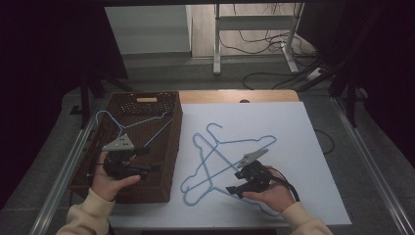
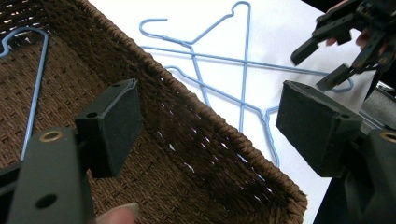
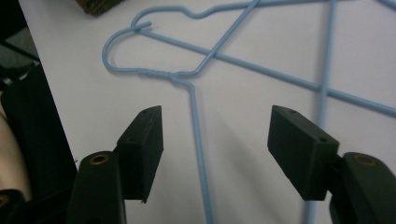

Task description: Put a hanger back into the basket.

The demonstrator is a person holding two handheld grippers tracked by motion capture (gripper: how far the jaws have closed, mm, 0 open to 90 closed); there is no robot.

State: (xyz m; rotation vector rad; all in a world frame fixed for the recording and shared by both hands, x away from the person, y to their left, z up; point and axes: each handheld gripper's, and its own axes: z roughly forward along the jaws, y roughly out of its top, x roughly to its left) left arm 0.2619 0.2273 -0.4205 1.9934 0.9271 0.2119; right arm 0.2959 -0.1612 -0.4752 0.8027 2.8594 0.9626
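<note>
White sheeting covers the surface, with a dark floor and loose cables beyond it. Two light-blue wire hangers lie crossed on the white, well apart from the brown woven wicker basket at the left. The right gripper is low over the near hanger; in the right gripper view that hanger's thin straight wire runs up between the jaws to its hook just ahead of them. The jaws stand apart on either side of the wire, not touching it. The left gripper hovers over the basket, its jaws wide apart with nothing between them. A third light-blue wire hanger lies on the basket floor, to the left of those jaws.
</note>
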